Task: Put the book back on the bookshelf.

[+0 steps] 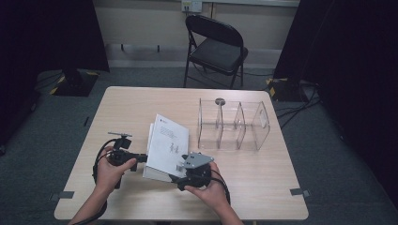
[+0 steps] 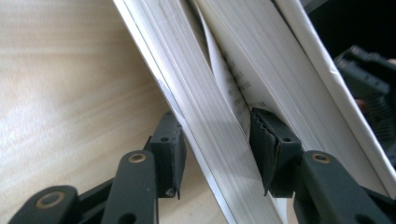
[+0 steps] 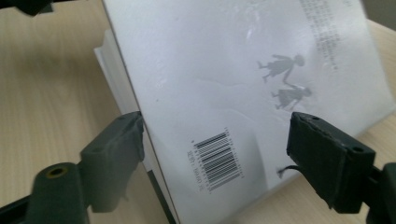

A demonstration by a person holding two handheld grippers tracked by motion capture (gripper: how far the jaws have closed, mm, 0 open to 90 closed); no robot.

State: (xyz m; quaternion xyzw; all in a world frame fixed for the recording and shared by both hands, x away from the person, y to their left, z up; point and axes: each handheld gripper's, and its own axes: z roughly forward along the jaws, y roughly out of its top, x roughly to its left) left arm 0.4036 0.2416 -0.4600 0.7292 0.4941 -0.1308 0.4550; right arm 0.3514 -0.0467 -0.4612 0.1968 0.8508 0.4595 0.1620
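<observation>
The white book (image 1: 167, 145) lies on the table (image 1: 141, 101), its top cover raised, left of a clear divided bin (image 1: 233, 124). The left tongs (image 2: 217, 149) are clamped on a block of its pages from the left edge. The right tongs (image 3: 215, 154) stand apart at its near corner, the barcoded cover between them, untouched.

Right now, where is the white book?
In the high view the white book lies near the table's front edge, between the left claw and right claw, with the clear divided box behind it to the right.
</observation>
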